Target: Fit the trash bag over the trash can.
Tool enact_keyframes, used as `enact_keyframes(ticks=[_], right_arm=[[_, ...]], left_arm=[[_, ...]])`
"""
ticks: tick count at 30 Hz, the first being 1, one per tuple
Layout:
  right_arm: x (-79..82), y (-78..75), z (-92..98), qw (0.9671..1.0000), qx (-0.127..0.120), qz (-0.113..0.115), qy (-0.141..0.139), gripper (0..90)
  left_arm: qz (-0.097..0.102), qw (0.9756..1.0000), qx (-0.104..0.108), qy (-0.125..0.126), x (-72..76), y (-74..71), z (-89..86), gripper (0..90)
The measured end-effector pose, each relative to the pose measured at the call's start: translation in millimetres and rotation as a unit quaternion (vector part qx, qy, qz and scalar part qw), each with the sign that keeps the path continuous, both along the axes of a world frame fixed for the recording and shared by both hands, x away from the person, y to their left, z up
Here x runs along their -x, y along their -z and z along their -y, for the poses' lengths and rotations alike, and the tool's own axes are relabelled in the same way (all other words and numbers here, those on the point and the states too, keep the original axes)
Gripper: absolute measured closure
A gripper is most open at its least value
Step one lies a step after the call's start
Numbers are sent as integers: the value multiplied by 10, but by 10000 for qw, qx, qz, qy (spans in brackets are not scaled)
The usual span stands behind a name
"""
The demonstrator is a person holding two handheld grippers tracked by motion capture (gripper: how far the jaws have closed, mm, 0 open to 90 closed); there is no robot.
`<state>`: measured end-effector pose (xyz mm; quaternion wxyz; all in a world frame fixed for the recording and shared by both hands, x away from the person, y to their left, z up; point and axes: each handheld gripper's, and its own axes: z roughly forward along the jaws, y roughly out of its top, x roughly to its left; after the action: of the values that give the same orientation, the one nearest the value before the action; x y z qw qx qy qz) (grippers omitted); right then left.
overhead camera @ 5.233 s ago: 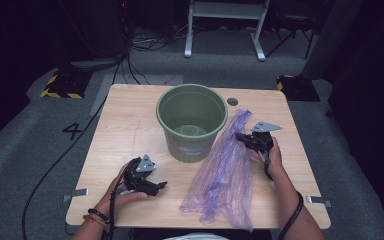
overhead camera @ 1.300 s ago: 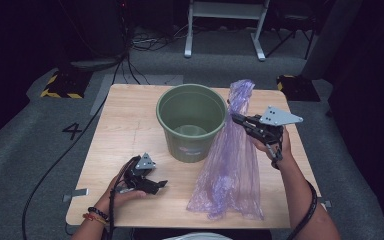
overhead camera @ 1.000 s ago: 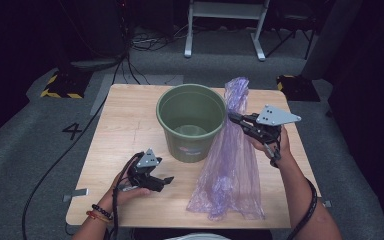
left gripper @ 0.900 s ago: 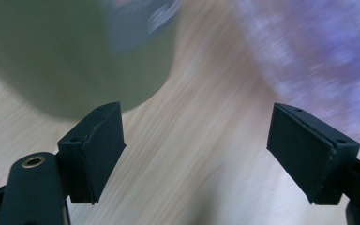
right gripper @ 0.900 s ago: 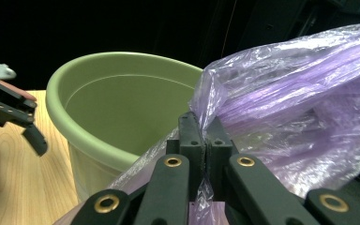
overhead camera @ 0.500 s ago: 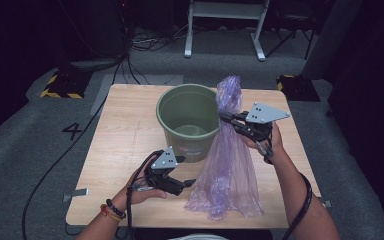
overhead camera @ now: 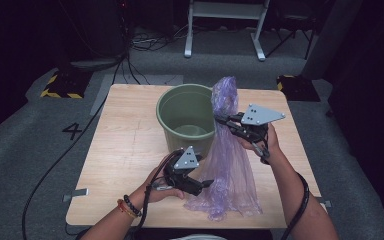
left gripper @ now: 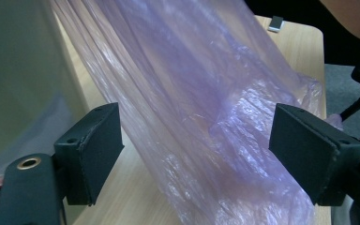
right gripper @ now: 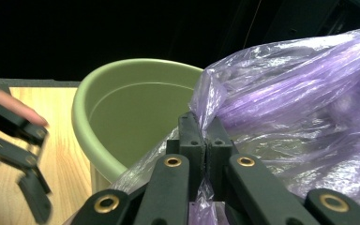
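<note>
Lighting: my table lit from overhead, surroundings near black. Glare: soft sheen on the purple bag. Blur: my left gripper smeared; near foreground out of focus.

A light wooden bench with rounded corners filled the middle of the high view, standing on grey carpeted floor. A green bucket stood upright on it, just above the frame's centre. To the bucket's right, the lower end of a purple plastic bag spread over the wood near the bench's bottom edge, while its upper part was lifted clear. On the floor, left of the bench, a dark "4" was marked, and black cables trailed past it.
</note>
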<state>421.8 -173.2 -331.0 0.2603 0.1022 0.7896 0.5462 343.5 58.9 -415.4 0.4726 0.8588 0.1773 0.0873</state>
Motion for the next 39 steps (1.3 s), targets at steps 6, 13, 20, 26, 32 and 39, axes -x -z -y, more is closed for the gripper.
enact_keyframes(ticks=[6,13,20,26,32,39], right_arm=[[21,1,-18,10000,-51,-10,-78,888],[49,-1,-25,9998,-103,-10,-162,888],[68,-29,8,9996,-149,-23,-237,887],[137,-110,-22,9987,-171,54,-479,888],[52,-201,-151,9977,-40,-117,-670,875],[-174,-225,-318,9965,181,-446,-689,867]], left_arm=[[65,9999,-116,19,-97,114,93,219],[318,9985,-443,48,-136,203,167,666],[647,9969,-446,81,-59,148,34,885],[925,9951,-352,79,97,50,-138,899],[1149,9933,-103,-43,200,-96,-359,899],[1242,9921,31,-180,218,-204,-528,899]])
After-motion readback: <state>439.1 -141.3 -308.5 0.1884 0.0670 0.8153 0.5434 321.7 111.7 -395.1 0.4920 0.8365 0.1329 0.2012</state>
